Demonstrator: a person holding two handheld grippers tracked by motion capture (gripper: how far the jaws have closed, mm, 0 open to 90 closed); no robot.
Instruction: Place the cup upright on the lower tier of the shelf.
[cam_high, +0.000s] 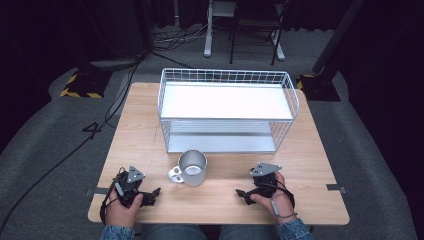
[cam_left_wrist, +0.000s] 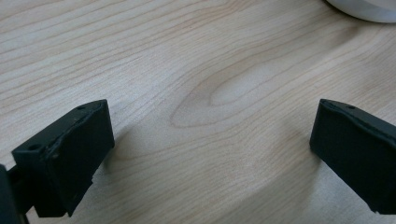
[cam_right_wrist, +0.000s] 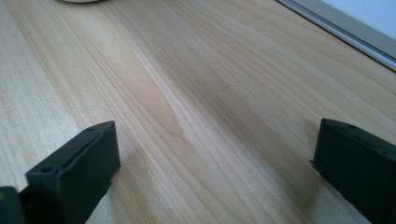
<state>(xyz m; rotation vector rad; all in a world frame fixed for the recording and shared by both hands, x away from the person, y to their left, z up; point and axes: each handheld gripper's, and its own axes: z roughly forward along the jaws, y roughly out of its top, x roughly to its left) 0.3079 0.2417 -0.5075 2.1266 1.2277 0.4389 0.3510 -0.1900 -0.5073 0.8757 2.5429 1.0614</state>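
Both hands rested at the near edge of the table (cam_high: 150, 120), each holding a gripper with nothing in it.

On the person's left, the left gripper (cam_high: 152, 195) lay low on the wood with its jaws spread wide over bare board, and the right gripper (cam_high: 242, 194) lay the same way, jaws parted. Between them, slightly farther in, stood a metal mug (cam_high: 192, 168), upright, its handle toward the left gripper, apart from both. Behind the mug sat a white wire basket rack (cam_high: 227, 77) with two shelves.
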